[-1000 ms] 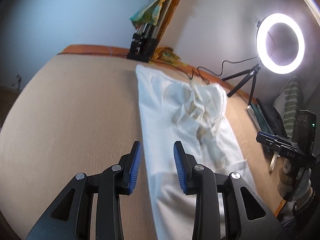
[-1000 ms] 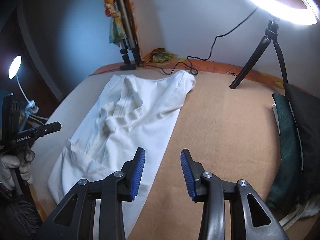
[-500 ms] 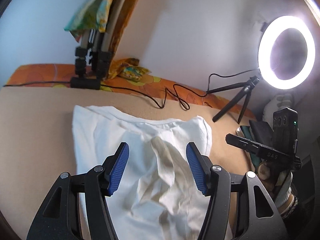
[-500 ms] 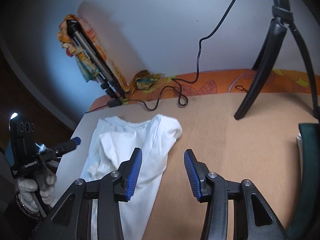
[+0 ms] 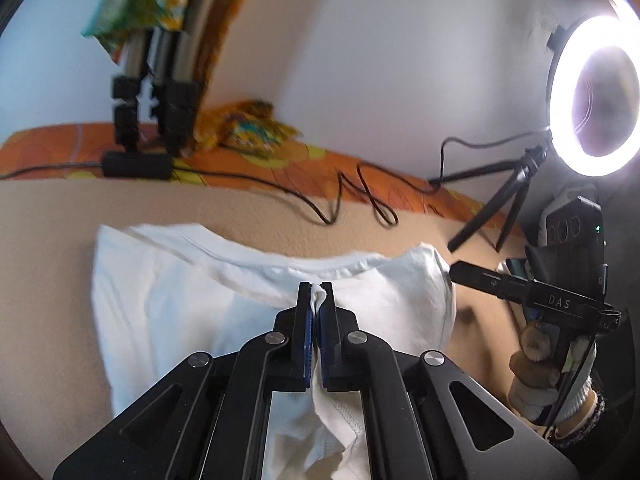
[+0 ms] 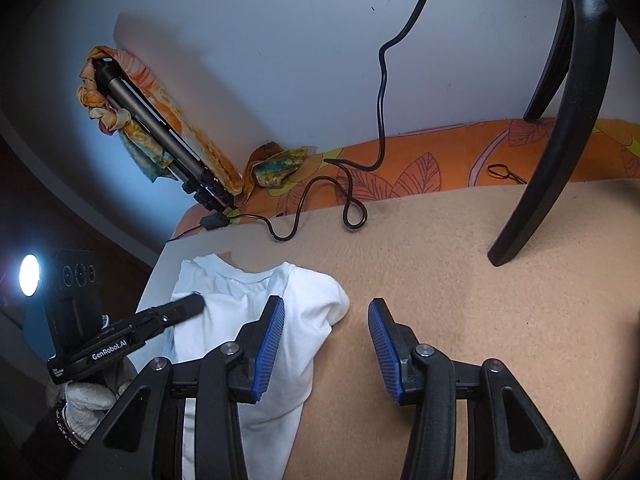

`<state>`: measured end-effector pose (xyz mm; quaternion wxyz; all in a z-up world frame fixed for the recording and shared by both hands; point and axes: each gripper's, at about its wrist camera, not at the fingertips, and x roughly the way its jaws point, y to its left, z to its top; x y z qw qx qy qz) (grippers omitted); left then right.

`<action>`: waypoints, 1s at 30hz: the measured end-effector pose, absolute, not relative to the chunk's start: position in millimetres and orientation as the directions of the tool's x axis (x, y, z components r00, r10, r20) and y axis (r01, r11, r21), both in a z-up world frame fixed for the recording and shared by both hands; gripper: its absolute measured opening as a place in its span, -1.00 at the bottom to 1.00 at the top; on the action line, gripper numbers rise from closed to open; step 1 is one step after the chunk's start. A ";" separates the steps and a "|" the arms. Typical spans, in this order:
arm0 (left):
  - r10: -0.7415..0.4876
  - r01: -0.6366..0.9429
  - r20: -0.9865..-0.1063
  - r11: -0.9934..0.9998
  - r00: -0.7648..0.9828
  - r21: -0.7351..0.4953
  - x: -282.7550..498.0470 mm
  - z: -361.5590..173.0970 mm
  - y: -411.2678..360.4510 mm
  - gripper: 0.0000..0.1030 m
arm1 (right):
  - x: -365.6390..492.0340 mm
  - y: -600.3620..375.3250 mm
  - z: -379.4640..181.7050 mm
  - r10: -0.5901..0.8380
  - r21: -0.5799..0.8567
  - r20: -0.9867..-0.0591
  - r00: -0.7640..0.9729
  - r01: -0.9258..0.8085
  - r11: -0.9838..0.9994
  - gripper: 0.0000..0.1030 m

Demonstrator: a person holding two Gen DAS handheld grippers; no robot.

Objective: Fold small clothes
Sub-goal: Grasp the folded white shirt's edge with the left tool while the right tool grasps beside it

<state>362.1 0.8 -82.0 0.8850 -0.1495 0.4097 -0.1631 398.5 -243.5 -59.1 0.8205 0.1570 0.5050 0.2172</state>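
Observation:
A small white shirt (image 5: 168,300) lies on the tan blanket (image 5: 60,220), its neckline toward the wall. My left gripper (image 5: 316,292) is shut on a pinched fold of the white shirt just below the collar; cloth bulges up between the pads. In the right wrist view the same shirt (image 6: 308,300) shows its right shoulder corner. My right gripper (image 6: 326,320) stands open over that corner, its left pad above the cloth and its right pad over bare blanket (image 6: 480,320); nothing is pressed between the pads. The left gripper (image 6: 192,304) appears there at the left, held by a gloved hand (image 6: 84,404).
A ring light (image 5: 592,92) on a small tripod (image 6: 560,120) stands at the right. A black cable (image 5: 352,196) loops along the orange patterned sheet (image 6: 420,168) by the wall. A folded tripod wrapped in colourful cloth (image 6: 152,136) leans at the back left.
Both grippers moved toward the shirt's collar end. The left one, open wide half a second ago, has shut on a fold of the shirt. The right one stays open near the shoulder corner.

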 end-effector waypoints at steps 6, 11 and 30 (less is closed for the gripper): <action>-0.384 0.114 -0.681 0.906 0.623 -0.407 360.2 -92.1 18.6 -0.97 | 403.1 -259.0 -66.1 0.570 0.561 -0.718 0.399 -0.153 0.813 -0.07; -0.367 0.111 -0.696 0.916 0.617 -0.385 358.6 -98.7 16.8 -0.97 | 405.9 -247.3 -77.3 0.618 0.598 -0.704 0.350 -0.177 0.782 -0.07; -0.382 0.138 -0.691 0.914 0.614 -0.383 360.7 -106.1 15.6 -0.91 | 451.8 -199.7 -43.5 0.255 0.175 -0.851 0.458 -0.211 0.962 -0.72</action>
